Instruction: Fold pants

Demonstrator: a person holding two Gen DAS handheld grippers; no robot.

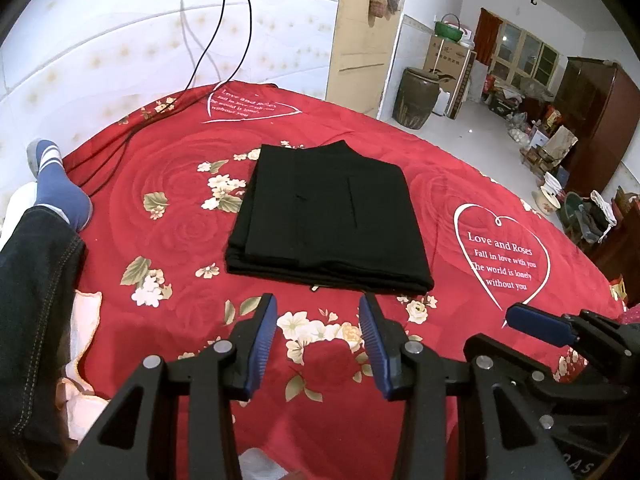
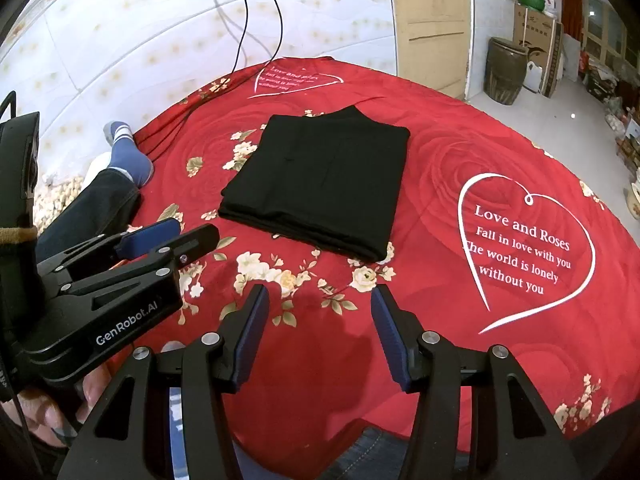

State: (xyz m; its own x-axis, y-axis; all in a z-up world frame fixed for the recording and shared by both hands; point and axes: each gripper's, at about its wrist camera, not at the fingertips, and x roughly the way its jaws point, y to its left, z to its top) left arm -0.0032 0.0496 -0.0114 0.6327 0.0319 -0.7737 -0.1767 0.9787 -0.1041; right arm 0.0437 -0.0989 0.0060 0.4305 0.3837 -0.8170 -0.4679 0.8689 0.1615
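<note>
The black pants (image 1: pixel 328 216) lie folded into a flat rectangle on the red floral bedspread (image 1: pixel 168 184); they also show in the right wrist view (image 2: pixel 320 184). My left gripper (image 1: pixel 318 308) is open and empty, held above the bedspread just short of the pants' near edge. My right gripper (image 2: pixel 320 300) is open and empty, also near of the pants. The right gripper shows at the lower right of the left wrist view (image 1: pixel 532 322). The left gripper shows at the left of the right wrist view (image 2: pixel 176 232).
A person's jeans leg and blue sock (image 1: pixel 56 184) rest on the bedspread's left side. Black cables (image 1: pixel 132 140) trail from the wall onto the far left of the bed. A brown jar (image 1: pixel 418 98), boxes and a wooden cabinet (image 1: pixel 596 128) stand beyond the bed.
</note>
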